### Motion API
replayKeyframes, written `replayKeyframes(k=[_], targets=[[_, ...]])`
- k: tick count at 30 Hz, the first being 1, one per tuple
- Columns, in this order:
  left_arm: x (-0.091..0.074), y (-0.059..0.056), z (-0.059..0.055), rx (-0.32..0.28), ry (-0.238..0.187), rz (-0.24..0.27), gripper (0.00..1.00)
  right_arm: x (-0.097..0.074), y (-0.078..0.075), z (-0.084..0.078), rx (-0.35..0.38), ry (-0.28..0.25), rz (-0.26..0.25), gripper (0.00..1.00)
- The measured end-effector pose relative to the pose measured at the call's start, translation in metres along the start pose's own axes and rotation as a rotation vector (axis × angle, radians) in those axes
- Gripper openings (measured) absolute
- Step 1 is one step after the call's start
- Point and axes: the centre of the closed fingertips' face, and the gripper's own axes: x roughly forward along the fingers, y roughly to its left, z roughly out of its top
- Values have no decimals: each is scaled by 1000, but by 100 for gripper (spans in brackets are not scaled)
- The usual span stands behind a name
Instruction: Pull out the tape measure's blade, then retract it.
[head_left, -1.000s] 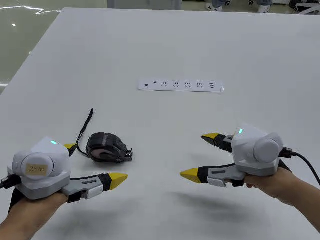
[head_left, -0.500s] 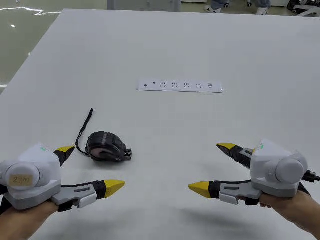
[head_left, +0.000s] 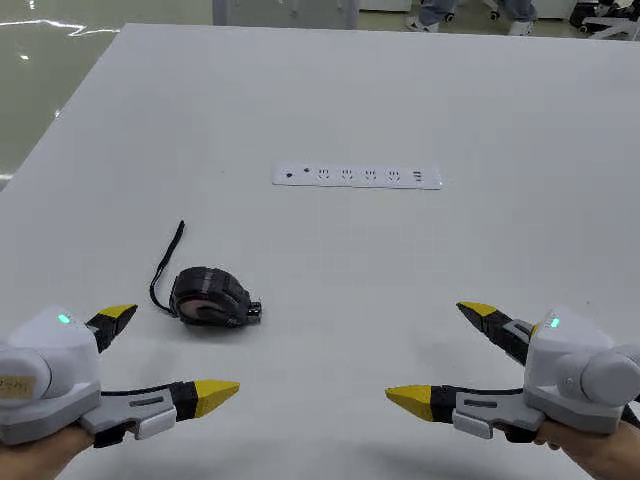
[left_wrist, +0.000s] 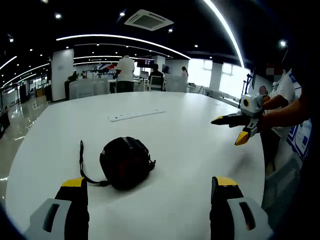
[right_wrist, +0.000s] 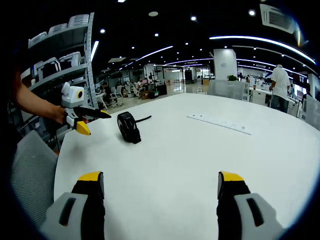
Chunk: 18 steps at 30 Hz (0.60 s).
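Left claw (head_left: 172, 350) and right claw (head_left: 440, 352) gape, tape measure (head_left: 208, 296) untouched.

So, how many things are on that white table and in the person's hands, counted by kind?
Tape measure: 1
Power strip: 1
Handheld grippers: 2, the left gripper and the right gripper, both open
Total: 4

- Black tape measure (head_left: 210, 297), reddish round side face up, lies flat on the white bench (head_left: 400, 90), blade wound in.
- Its black wrist strap (head_left: 166, 262) trails away, lying loose.
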Motion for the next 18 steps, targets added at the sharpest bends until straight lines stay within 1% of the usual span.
replayKeyframes(k=[3, 6, 10, 13, 18], targets=[[-2, 1, 1, 8, -3, 3, 100, -3, 1, 0, 2, -2, -6, 97], [-4, 1, 2, 8, -11, 6, 100, -6, 1, 0, 9, -17, -17, 98], [-5, 1, 2, 14, -7, 14, 100, -10, 0, -2, 14, -17, -32, 100], [-7, 0, 2, 20, -5, 11, 100, -13, 3, -3, 21, -20, -31, 100], [-11, -1, 2, 23, -19, 15, 100, -18, 4, -4, 15, -22, -40, 100]])
